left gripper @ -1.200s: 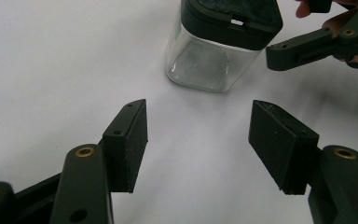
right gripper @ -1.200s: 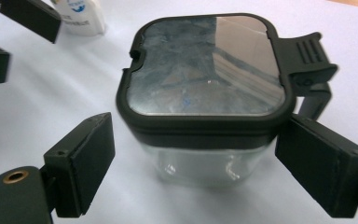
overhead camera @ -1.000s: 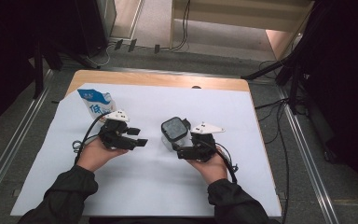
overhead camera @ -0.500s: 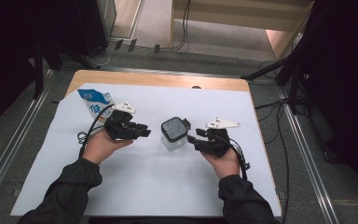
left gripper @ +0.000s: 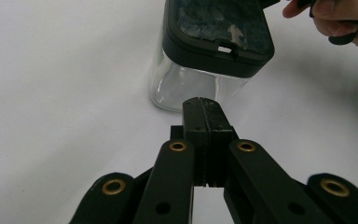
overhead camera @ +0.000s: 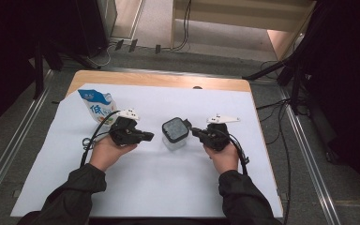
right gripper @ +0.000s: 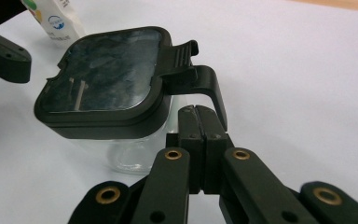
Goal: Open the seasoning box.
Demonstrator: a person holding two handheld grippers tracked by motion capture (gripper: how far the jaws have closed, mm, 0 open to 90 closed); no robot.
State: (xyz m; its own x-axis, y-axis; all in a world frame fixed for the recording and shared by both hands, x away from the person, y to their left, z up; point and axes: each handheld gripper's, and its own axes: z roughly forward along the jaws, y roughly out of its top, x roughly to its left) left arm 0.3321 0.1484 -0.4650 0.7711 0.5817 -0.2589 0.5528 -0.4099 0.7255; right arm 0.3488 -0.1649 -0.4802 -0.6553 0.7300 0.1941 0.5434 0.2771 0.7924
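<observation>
Two claws have just been closing and are pressed together on nothing: left claw [overhead camera: 149, 136] at nine o'clock of the jar [overhead camera: 175, 132], right claw [overhead camera: 195, 131] at three.

- The left gripper [overhead camera: 146, 136], open a second ago, now has its jaws pressed flat together with nothing between them, its tip just short of the clear jar [overhead camera: 175, 133].
- The right gripper [overhead camera: 196, 131] has let go of the jar's black lid [right gripper: 107, 84]; its jaws have just been closing and now meet empty, beside the lid's handle [right gripper: 205, 81].
- The right hand [overhead camera: 222, 152] sits farther out to the right of the jar than a second ago.
</observation>
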